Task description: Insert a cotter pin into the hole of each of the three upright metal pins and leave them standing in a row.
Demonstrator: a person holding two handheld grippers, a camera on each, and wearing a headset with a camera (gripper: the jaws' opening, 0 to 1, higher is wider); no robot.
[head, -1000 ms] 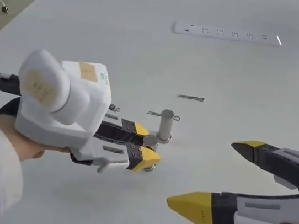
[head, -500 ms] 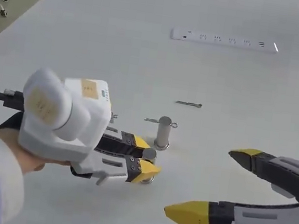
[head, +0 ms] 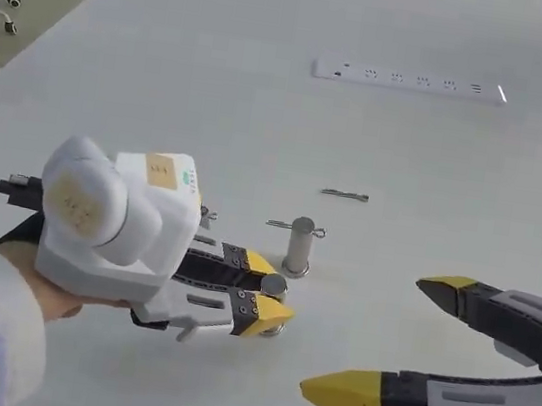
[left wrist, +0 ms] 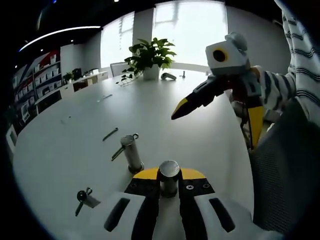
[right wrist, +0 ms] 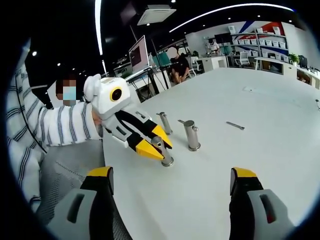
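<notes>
Metal pin [left wrist: 169,172] silvery, flat-topped, upright, clamped in left tool [head: 270,291].

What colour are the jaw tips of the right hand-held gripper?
Yellow. The right hand-held gripper shows them best in the head view.

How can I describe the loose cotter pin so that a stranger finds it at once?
Find the white power strip at the far side of the table. Between it and the free-standing upright metal pin, the loose cotter pin lies on the bare surface. It lies flat and alone, whereas the inserted cotter pin passes through that upright pin's top.
</notes>
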